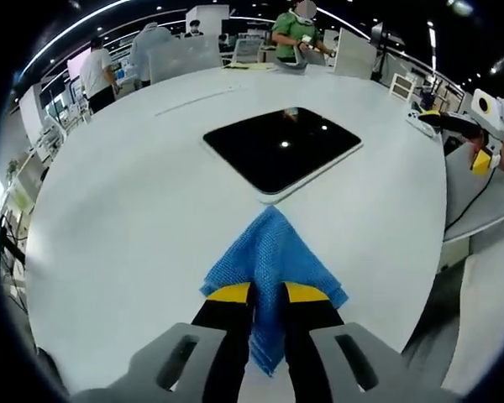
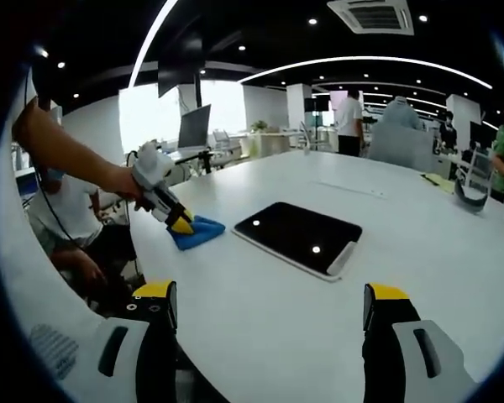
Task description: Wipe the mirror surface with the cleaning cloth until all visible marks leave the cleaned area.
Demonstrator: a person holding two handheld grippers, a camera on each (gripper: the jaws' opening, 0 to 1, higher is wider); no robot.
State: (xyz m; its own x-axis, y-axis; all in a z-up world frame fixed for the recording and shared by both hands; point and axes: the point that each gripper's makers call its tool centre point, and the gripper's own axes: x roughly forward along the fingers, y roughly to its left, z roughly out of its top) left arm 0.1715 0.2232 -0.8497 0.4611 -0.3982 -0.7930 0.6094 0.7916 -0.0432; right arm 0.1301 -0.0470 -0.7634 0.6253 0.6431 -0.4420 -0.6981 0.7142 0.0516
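A: Left hand-held gripper (image 1: pixel 267 295) first: its yellow-tipped jaws are pinched shut on the blue cleaning cloth (image 1: pixel 273 260), which fans out ahead of the tips and rests on the white worktop (image 1: pixel 126 227)

B: And the right hand-held gripper (image 2: pixel 269 306)?

A: Jaws wide apart, nothing between them, hovering over the near edge of the worktop. From its view you can see the left one out to the side with the cloth bunched under its tip

B: Where's the mirror (image 1: pixel 281 149)?

A: Just beyond the cloth, lying flat near the middle of the worktop, dark glass with a pale rim and ceiling lights reflected in it. The cloth's far corner is near its closest edge but apart from it, so I'd judge wiping not yet begun. I can't make out marks at this size

B: What could go wrong?

A: The mirror looks loose, so a hard push with the cloth could slide it away. A shallow grip might let the cloth pull free mid-stroke. People farther back stand well apart
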